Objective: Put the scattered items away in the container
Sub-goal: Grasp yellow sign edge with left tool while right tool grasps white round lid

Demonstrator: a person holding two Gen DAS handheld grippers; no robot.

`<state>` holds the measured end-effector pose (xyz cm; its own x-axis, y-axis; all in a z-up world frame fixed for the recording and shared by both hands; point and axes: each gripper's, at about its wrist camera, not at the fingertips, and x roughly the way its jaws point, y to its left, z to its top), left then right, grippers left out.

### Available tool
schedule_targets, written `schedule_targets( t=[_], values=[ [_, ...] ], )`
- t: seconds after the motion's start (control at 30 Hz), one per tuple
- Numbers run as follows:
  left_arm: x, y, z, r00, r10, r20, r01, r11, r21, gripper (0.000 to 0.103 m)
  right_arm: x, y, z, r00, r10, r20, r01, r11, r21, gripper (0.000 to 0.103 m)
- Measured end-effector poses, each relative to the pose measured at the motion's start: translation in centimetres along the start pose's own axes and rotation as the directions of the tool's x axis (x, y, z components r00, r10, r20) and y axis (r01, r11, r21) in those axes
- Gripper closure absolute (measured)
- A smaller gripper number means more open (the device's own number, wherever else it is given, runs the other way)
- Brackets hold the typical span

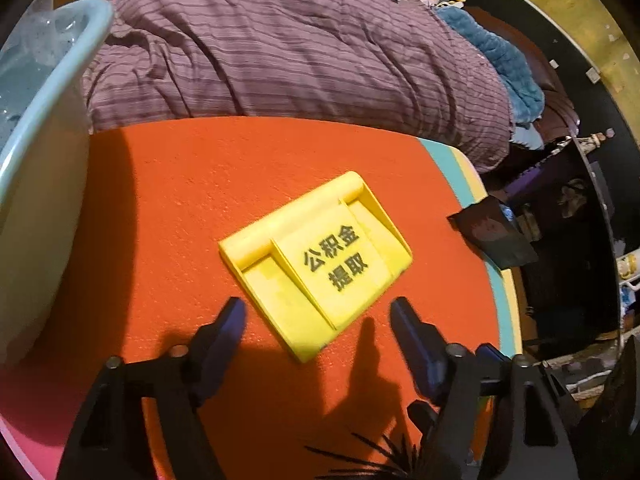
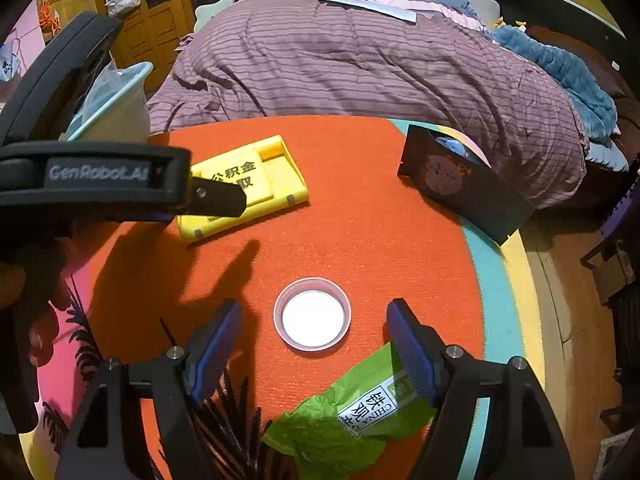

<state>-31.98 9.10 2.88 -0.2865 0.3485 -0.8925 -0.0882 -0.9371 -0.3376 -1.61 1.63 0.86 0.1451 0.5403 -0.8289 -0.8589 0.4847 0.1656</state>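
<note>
Two views: both wrist cams look down at the same spot.
Surface: orange mat with teal and yellow bands along its 3 o'clock edge and a pink patch with dark leaf prints at 8 o'clock.
Room: bed right behind the mat at 12 o'clock, covered by a rumpled purple striped duvet, blue fuzzy blanket off at 2 o'clock, wooden doors at 11.
Container: pale blue basin at the mat's 10 o'clock edge, something clear and crinkly inside, can't tell what.
Yellow sign: flat plastic plate with black Chinese lettering, lying on the mat.
Left gripper: tongs open fairly wide, holding nothing, tips either side of the sign's near corner but not touching as far as I can see.
Right gripper: tongs open wide too, empty, a pink round lid with white inside sits on the mat between the tips.
Green tea packet: crumpled, at 6 o'clock under the right finger.
Dark box: at 2 o'clock on the mat's edge, floral print, well apart from the rest.
In the way: nothing lies between the sign and the basin.
</note>
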Motion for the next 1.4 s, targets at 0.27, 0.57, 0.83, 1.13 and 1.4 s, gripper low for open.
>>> schedule_targets(
  t=[0.27,0.57,0.83,1.13,1.4],
  values=[
    [-0.2,0.6,0.4,0.999,0.043,-0.025,-0.044,0.998,-0.043,0.055,-0.1,0.2,0.2,1.0,0.003,0.001,-0.003,1.0,0.007,0.025],
    [-0.6,1.0,0.4,0.996,0.09,-0.02,-0.09,0.995,-0.033,0.093,0.1,0.4,0.4,1.0,0.003,0.0,-0.003,1.0,0.004,0.025],
    [-1.4,0.9,0.3,0.994,0.106,-0.005,-0.106,0.994,-0.005,0.094,0.1,0.5,0.4,1.0,-0.001,0.003,0.001,1.0,0.007,0.025],
    [-3.2,-0.4,0.4,0.994,0.102,0.041,-0.105,0.992,0.069,0.094,0.3,0.4,0.6,1.0,0.013,-0.004,-0.013,0.999,0.042,0.029],
    [-3.9,-1.1,-0.2,0.994,0.09,0.057,-0.097,0.988,0.124,0.098,1.6,0.5,0.1,0.999,-0.003,-0.05,0.006,0.999,0.048,0.032]
  ],
)
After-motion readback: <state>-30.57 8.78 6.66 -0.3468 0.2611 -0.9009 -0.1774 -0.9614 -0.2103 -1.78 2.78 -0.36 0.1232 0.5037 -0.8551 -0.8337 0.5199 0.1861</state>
